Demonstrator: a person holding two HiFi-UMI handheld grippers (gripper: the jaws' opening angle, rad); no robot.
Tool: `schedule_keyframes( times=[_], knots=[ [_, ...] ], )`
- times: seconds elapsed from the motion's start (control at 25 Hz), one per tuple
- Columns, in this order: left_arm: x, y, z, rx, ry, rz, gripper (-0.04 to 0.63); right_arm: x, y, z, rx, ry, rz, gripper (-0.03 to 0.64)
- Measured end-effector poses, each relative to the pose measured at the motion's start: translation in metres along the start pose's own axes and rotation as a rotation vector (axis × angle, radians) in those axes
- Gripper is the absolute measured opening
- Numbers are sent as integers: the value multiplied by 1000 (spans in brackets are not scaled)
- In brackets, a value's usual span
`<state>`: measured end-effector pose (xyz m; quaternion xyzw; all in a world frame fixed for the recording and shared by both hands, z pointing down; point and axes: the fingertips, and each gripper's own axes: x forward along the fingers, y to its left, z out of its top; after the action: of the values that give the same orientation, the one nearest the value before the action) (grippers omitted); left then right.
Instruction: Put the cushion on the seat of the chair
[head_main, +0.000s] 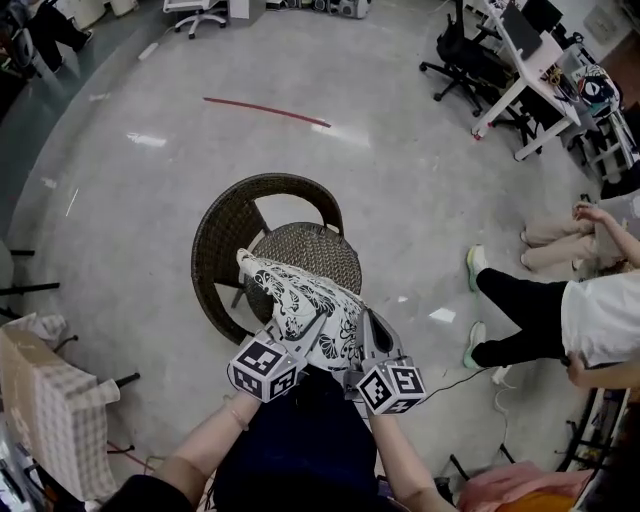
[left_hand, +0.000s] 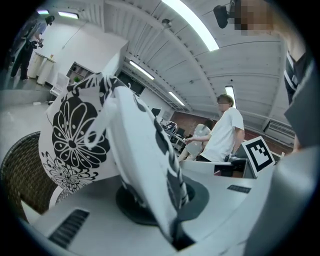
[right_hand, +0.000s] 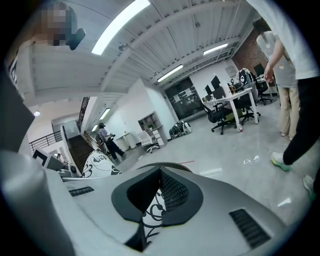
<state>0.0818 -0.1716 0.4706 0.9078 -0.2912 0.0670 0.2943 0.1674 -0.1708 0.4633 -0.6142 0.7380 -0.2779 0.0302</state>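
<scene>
The wicker chair (head_main: 225, 235) stood on the grey floor (head_main: 400, 170) in front of you, its curved back on the far and left sides and its round woven seat (head_main: 325, 250) partly uncovered. The black-and-white flowered cushion (head_main: 310, 305) hung over the near edge of that seat, one corner reaching out across the weave; from the head view it was hard to tell whether it rested on the seat or hovered just above it. Your left gripper (head_main: 312, 328) had its jaws closed tight on the cushion's near left edge, the fabric (left_hand: 130, 140) rising steeply from between them. Your right gripper (head_main: 372, 335) was likewise pinched shut on the near right edge, a strip of patterned cloth (right_hand: 152, 212) caught in the pads.
</scene>
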Motion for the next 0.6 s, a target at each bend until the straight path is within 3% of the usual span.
schedule_keyframes(
  times=[0.6],
  knots=[
    [84, 52, 7, -39, 12, 49, 23, 59, -66, 16, 7, -1, -47, 26]
  ],
)
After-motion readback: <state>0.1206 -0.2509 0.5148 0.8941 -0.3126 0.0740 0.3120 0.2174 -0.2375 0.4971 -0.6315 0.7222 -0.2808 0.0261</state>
